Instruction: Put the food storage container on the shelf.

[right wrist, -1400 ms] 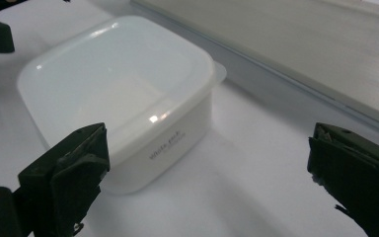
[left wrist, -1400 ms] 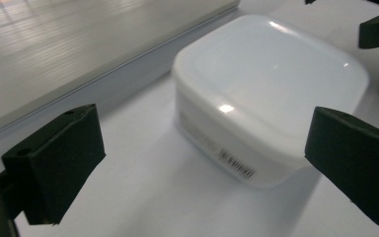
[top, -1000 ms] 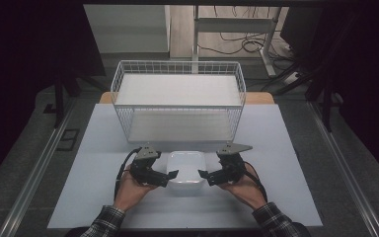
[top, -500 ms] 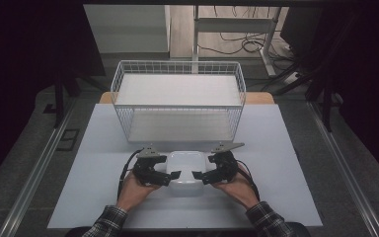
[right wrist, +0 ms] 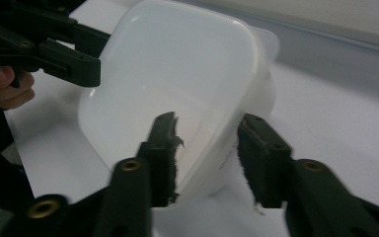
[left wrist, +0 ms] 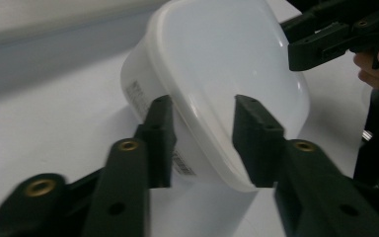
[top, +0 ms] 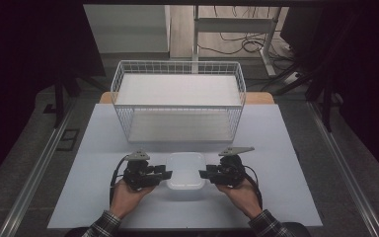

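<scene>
A white plastic container (top: 185,170) is seen on the table (top: 286,148), near its front edge, between the 2 grippers. Its left rim is straddled by the fingers (left wrist: 160,131) of the left gripper (top: 164,173), which have just been closing; 1 finger lies inside, 1 outside. Its right rim is bracketed likewise by the right gripper (top: 203,174), whose fingers (right wrist: 264,158) have also just been closing. Whether the wall is pinched cannot be told. A white wire basket (top: 177,98) stands behind, well apart.
</scene>
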A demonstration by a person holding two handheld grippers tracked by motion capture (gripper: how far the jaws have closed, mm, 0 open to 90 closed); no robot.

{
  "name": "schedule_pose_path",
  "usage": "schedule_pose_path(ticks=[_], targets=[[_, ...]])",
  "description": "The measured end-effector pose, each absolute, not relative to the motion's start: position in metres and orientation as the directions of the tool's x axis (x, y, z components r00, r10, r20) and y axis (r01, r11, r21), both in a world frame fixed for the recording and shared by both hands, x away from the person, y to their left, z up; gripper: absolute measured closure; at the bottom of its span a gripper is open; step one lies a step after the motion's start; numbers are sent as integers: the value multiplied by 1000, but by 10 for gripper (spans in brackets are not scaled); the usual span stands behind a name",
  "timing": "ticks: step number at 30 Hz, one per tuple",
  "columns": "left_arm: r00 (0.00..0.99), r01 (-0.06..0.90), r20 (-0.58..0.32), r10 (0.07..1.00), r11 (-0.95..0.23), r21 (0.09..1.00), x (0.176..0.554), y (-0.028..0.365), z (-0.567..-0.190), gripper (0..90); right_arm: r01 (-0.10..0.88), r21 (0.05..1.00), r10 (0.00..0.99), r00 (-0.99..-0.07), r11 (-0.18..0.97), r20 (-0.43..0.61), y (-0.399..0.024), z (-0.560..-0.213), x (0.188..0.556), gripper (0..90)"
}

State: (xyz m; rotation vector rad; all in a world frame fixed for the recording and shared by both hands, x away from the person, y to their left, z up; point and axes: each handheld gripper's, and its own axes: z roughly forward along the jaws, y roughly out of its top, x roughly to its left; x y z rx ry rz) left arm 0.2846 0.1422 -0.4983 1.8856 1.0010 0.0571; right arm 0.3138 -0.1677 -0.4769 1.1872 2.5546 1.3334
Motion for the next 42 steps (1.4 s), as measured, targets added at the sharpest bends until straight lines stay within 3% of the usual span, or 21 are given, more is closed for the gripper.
schedule_pose_path(ticks=[2,6,26,42], targets=[[653,615,-359,667,-190,766,284,142,-497,669,620,712,638,-702,329,317,-168,-476,313,673],[623,616,-368,690,-142,775,283,146,-497,761,635,724,659,-670,270,343,-168,-475,309,789],[620,563,-320,717,-121,818,293,141,-484,788,558,785,697,-676,270,240,-165,-469,319,778],[592,566,-328,737,-91,819,345,152,-479,790,526,805,714,-672,273,197,-148,-459,374,771]])
